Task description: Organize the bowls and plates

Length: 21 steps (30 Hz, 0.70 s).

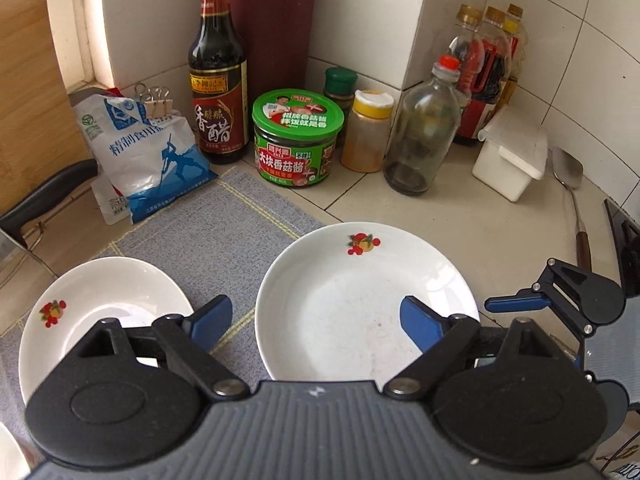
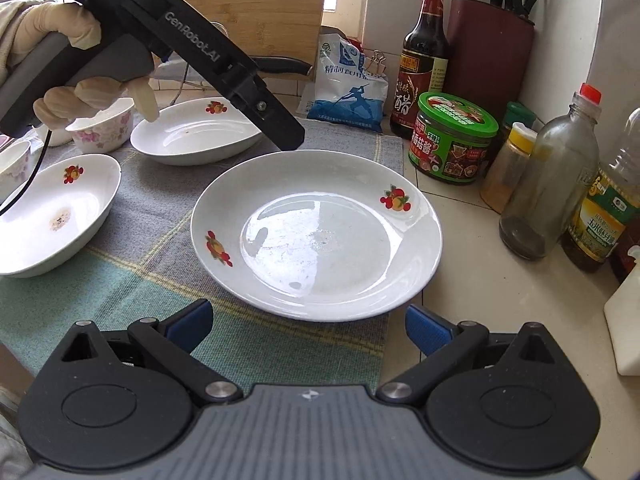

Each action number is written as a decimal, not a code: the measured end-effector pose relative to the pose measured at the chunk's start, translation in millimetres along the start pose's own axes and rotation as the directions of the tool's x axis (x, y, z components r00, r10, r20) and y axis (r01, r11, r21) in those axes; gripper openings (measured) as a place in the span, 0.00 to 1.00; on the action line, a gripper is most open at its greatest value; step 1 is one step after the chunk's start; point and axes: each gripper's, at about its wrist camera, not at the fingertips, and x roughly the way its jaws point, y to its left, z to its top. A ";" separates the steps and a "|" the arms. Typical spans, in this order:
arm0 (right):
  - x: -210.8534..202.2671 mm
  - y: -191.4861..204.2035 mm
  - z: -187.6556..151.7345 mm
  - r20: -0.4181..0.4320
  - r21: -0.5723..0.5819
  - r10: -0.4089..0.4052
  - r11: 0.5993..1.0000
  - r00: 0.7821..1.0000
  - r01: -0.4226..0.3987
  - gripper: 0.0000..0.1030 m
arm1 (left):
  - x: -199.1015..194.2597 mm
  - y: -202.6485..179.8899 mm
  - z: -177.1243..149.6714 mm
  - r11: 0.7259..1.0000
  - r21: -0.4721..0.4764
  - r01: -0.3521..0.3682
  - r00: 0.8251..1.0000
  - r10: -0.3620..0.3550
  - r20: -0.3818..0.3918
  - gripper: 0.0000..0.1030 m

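- A round white plate (image 2: 316, 236) lies flat, partly on a grey-green checked mat (image 2: 168, 280) and partly on the tiled counter (image 2: 480, 300); its rim carries small red-and-orange fruit prints (two show).
- Two oval white dishes (image 2: 52, 216) with the same print sit to its left.
- The left gripper (image 1: 316, 320) hangs over the plate, fingers wide, nothing between them.
- The right gripper (image 2: 308, 326) hovers at the near rim, fingers spread, empty.

We note white glazed wall tiles (image 1: 560, 60) meeting at a corner, a beige tiled countertop (image 1: 460, 208), a grey checked cloth mat (image 1: 208, 232) laid on it, a pale wooden board (image 2: 256, 8) leaning upright, daylight entering at the left.
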 end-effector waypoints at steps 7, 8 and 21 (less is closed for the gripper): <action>-19.8 29.3 2.9 0.031 0.011 -0.005 1.000 0.999 0.005 1.00 | -55.6 -10.4 -44.1 0.995 0.017 -0.098 0.989 0.096 0.109 0.92; -21.6 33.1 3.2 0.036 0.018 0.003 1.000 0.999 -0.004 1.00 | -60.7 -11.6 -50.9 0.993 0.020 -0.115 0.987 0.112 0.117 0.92; -20.3 91.7 12.9 0.016 0.023 0.065 0.998 0.998 -0.065 1.00 | -128.2 -11.4 -167.9 0.960 -0.125 -0.252 0.957 0.266 0.112 0.92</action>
